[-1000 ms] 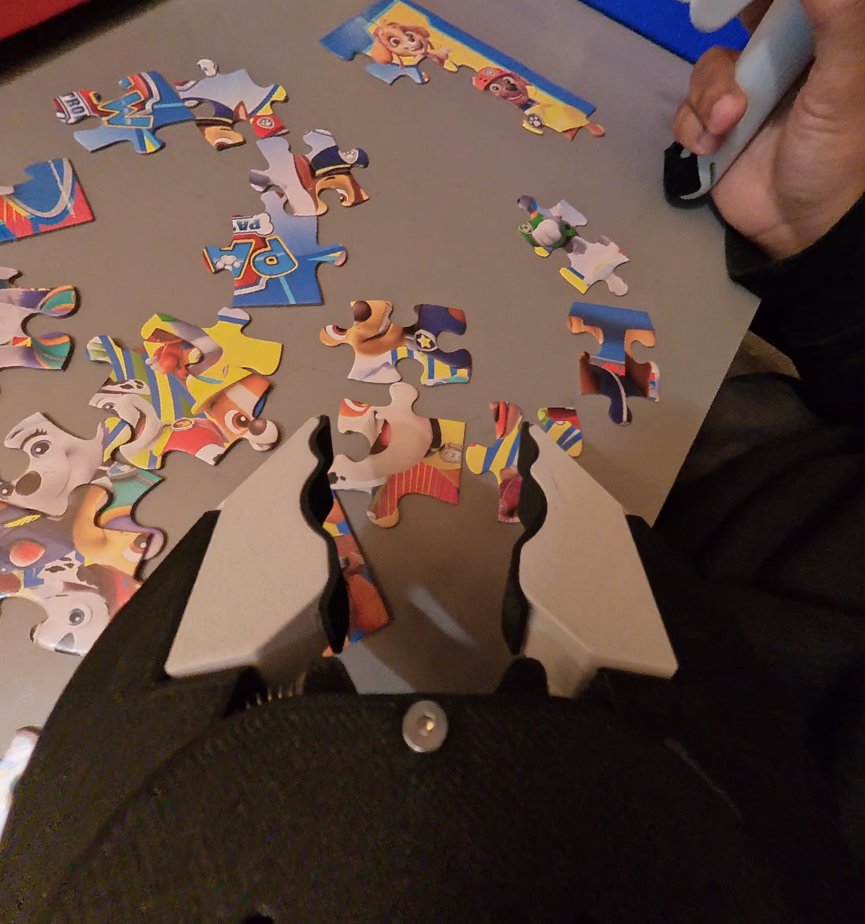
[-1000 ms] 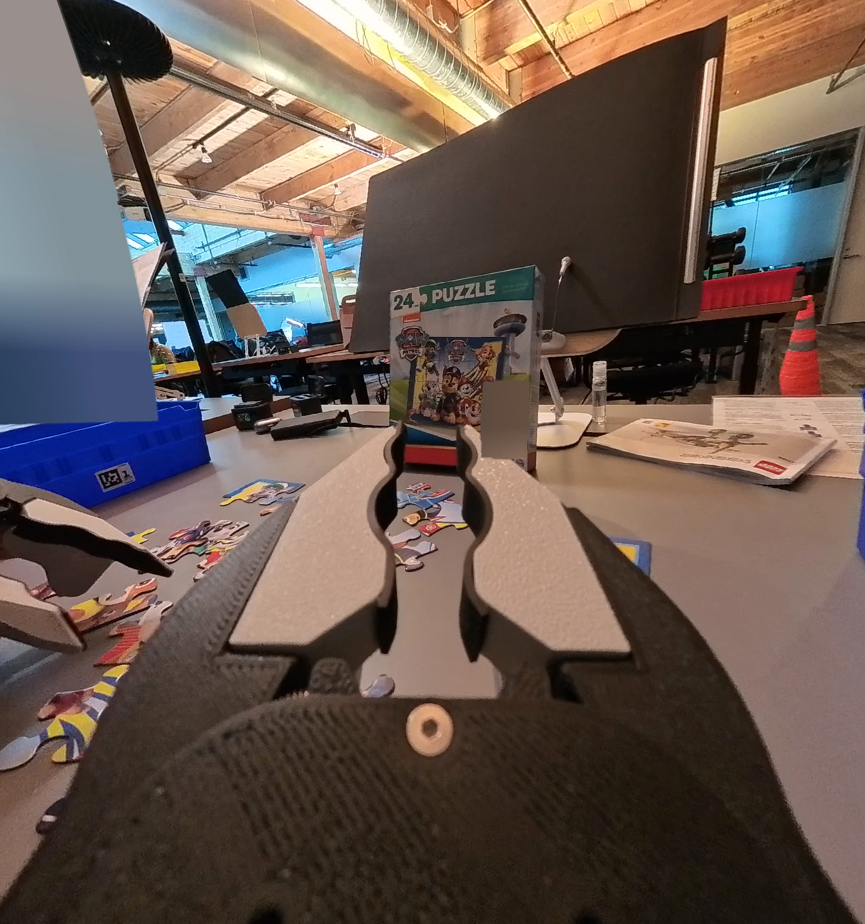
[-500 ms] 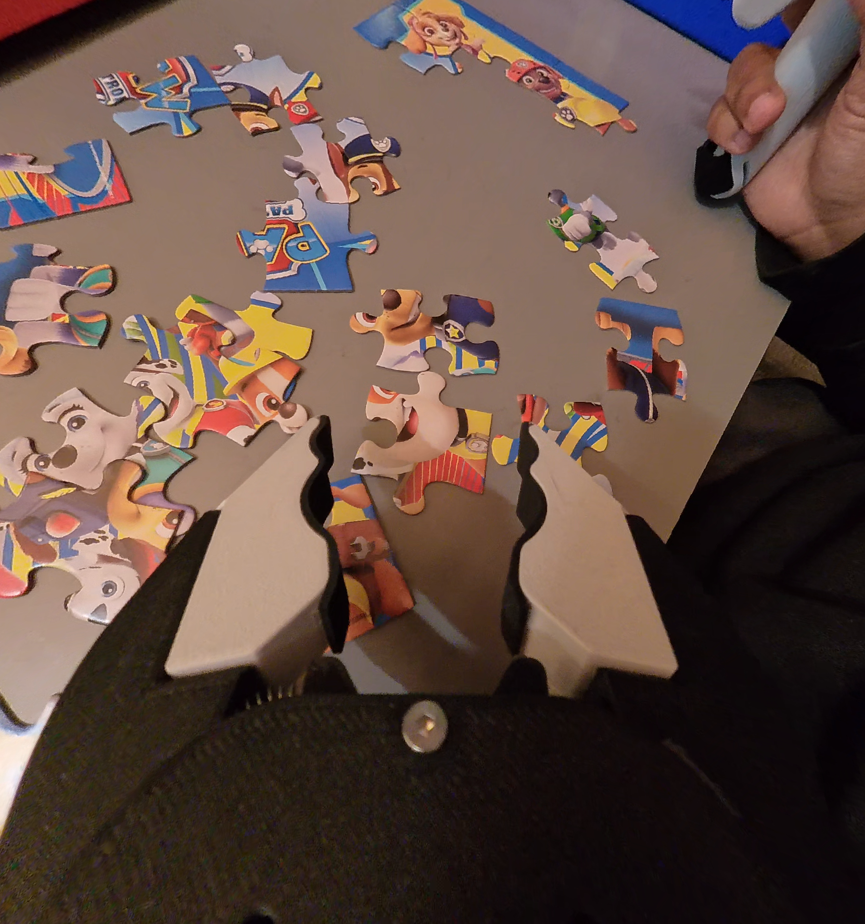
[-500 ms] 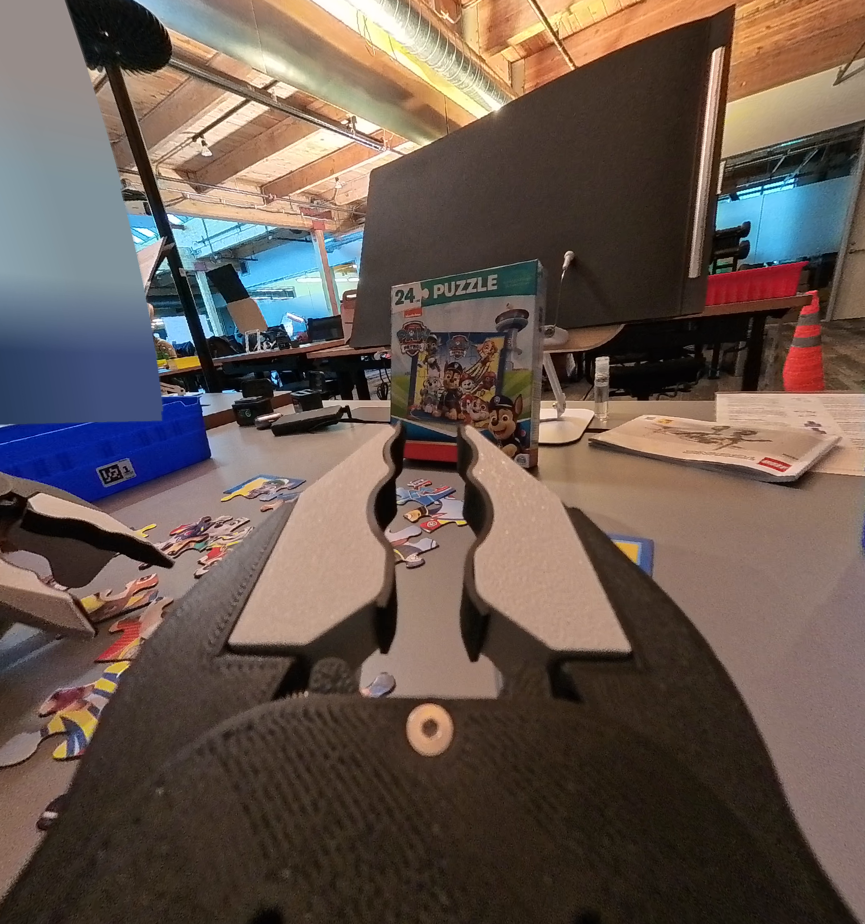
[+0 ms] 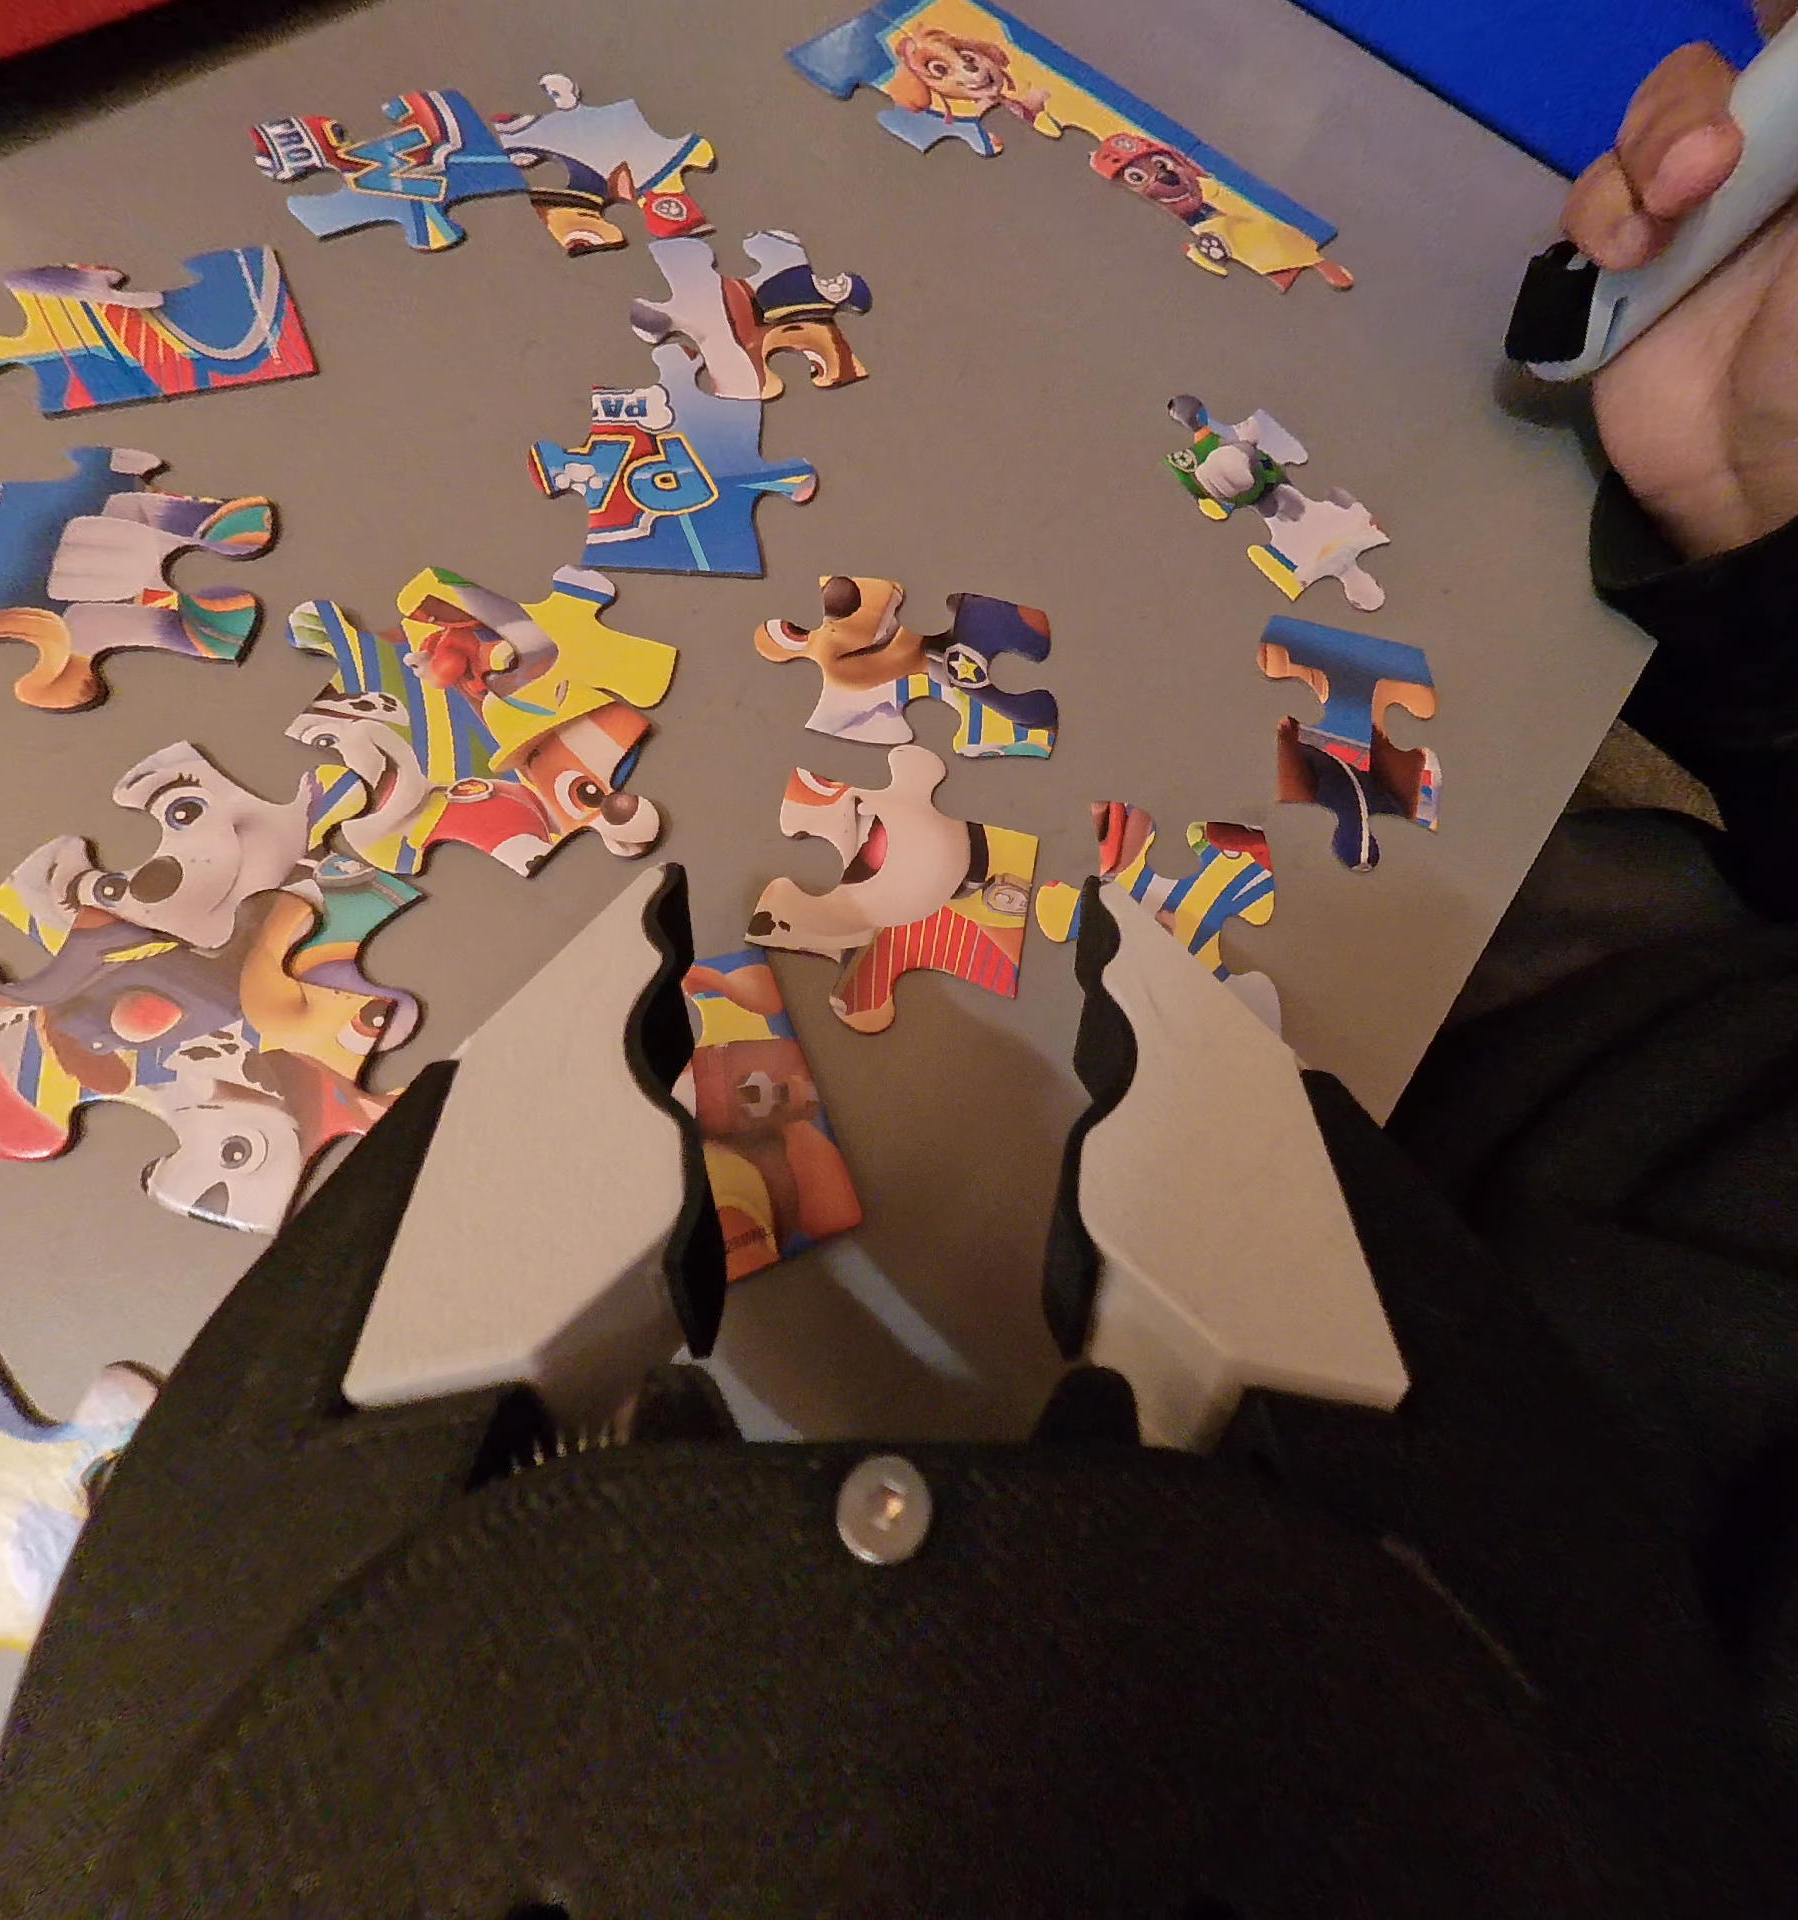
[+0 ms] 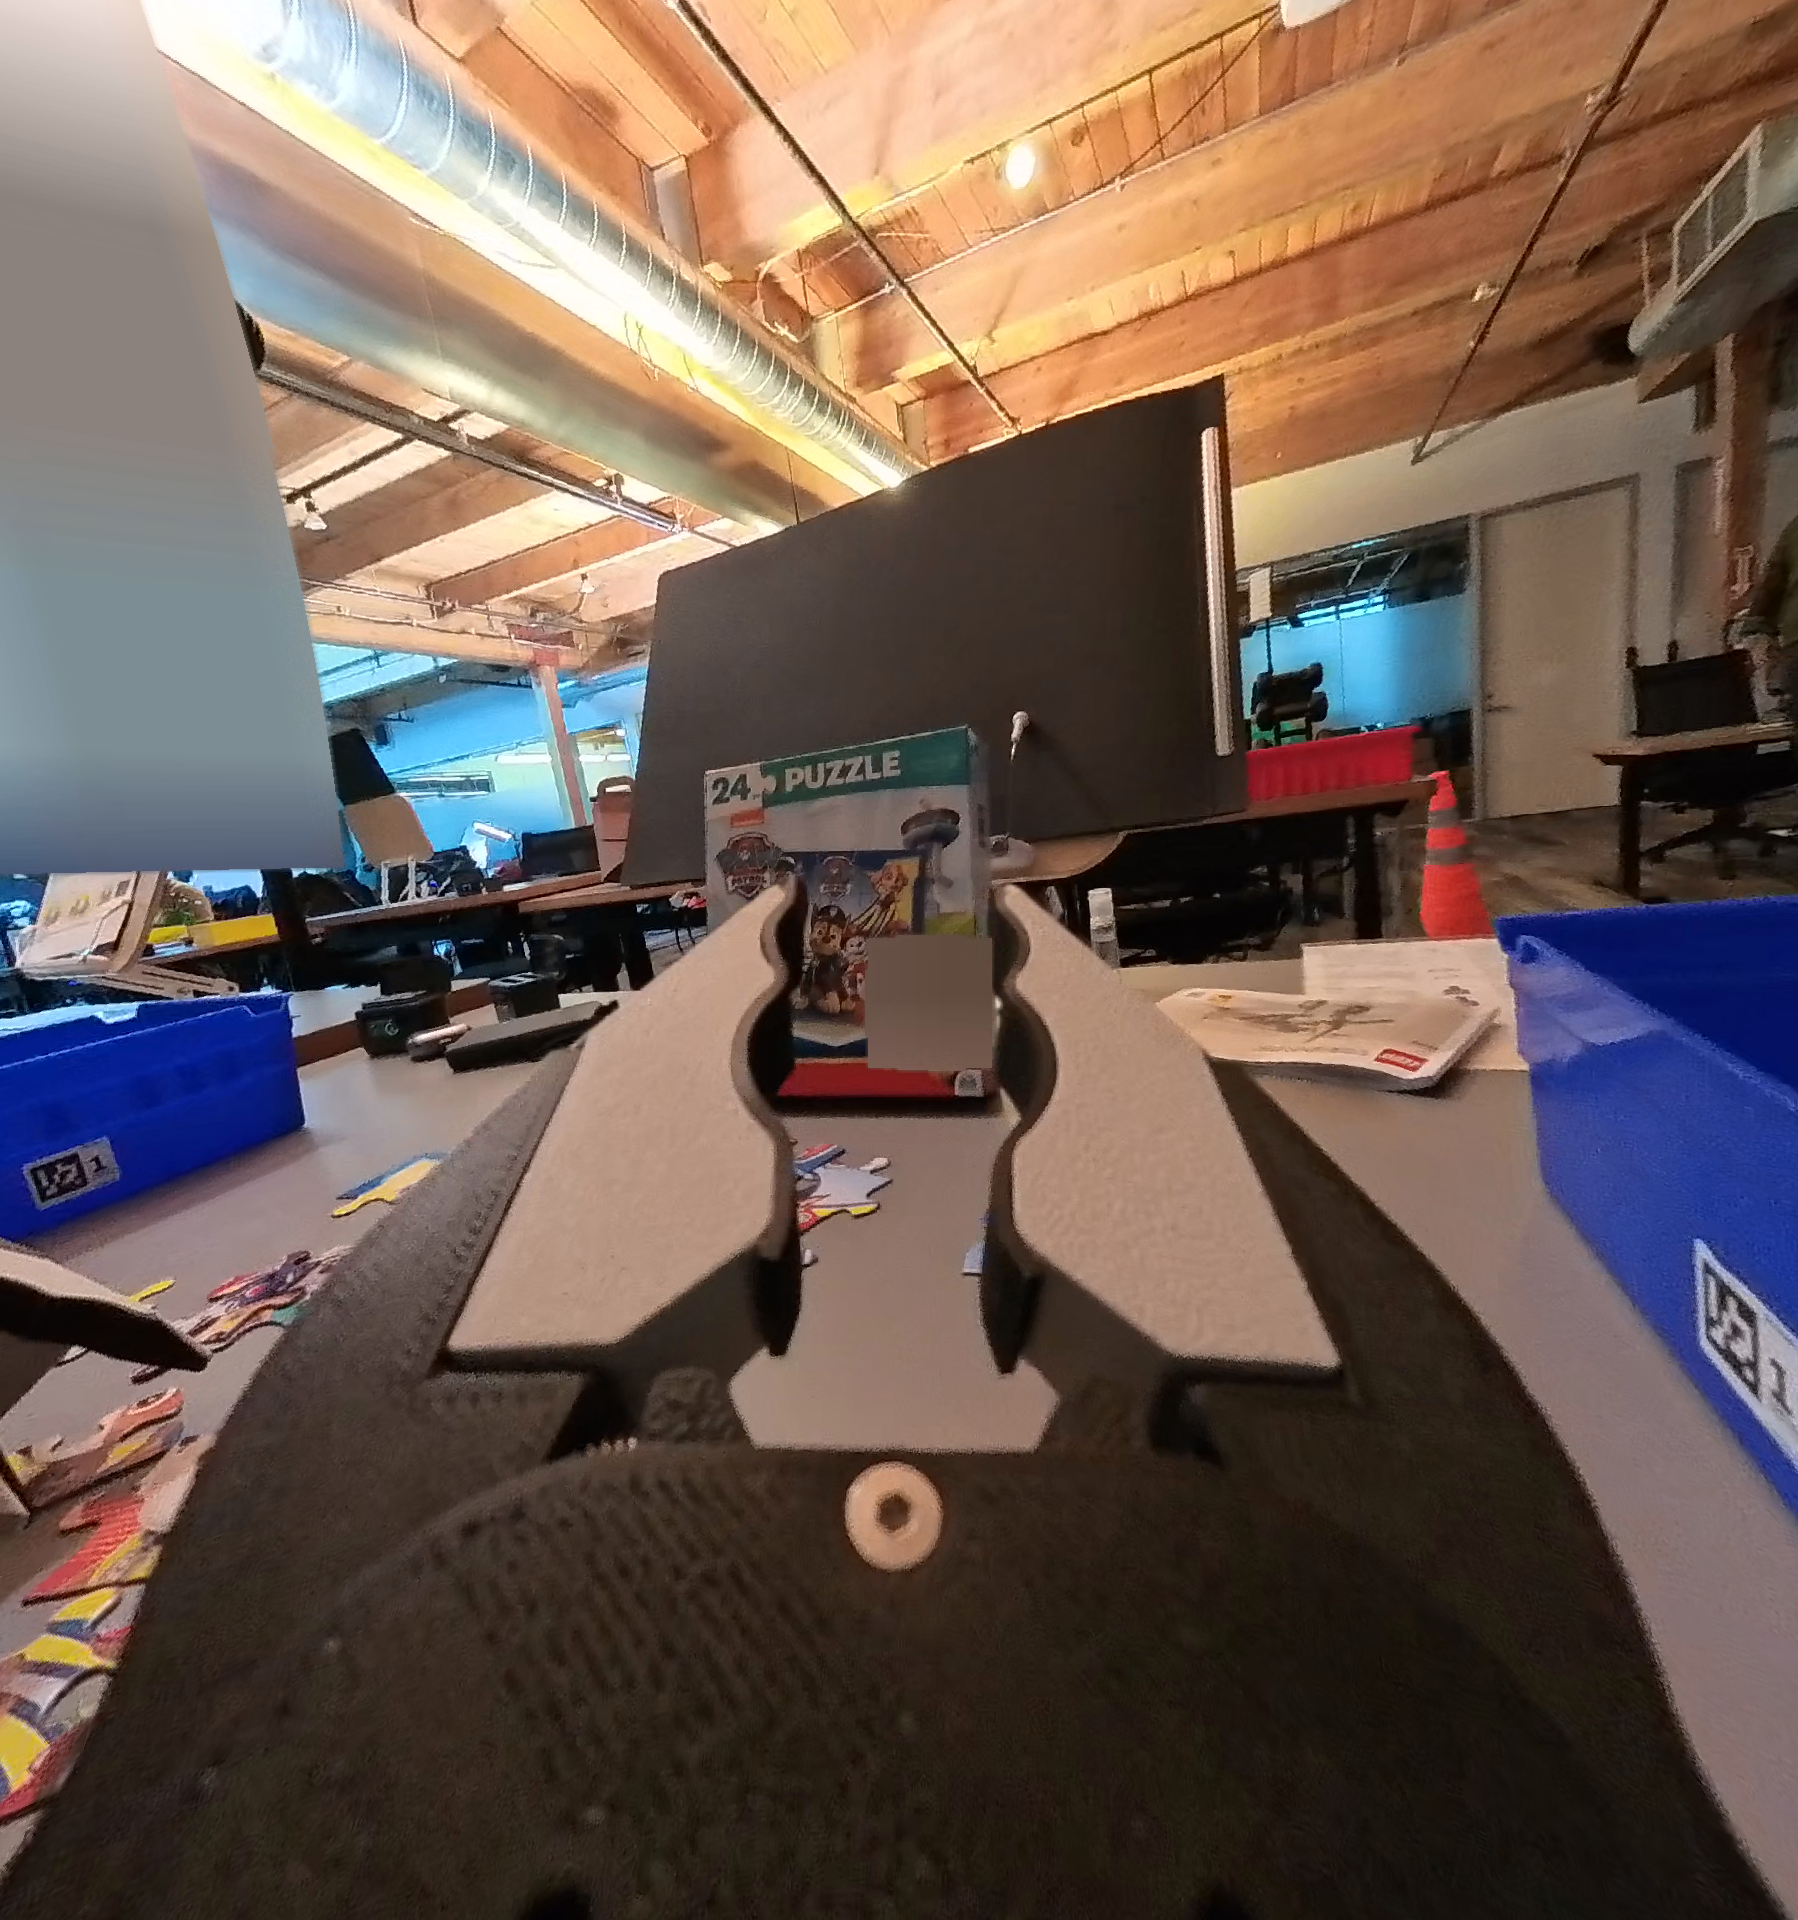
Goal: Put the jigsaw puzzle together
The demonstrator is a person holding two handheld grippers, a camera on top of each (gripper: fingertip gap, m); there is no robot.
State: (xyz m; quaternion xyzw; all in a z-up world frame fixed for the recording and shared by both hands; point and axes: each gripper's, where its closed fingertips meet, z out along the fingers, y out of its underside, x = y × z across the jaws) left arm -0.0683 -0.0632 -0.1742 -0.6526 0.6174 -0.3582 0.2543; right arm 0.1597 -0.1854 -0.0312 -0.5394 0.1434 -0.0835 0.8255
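Worktop: one upright puzzle box, two blue bins, many scattered puzzle pieces. Left gripper and right gripper: jaws open, gripping nothing.

The puzzle pieces are showing as printed cardboard with a soft sheen, lying on a smooth, matt grey table; the left gripper is wearing pale matt plastic fingers with black wavy liners (rubbery-looking), above a coarse, ridged black body with one shiny metal screw. In the right wrist view the fingers are looking finely pebbled; the puzzle box is looking like glossy card, the blue bin like smooth plastic, the ceiling like bare wood, the duct like ribbed metal.
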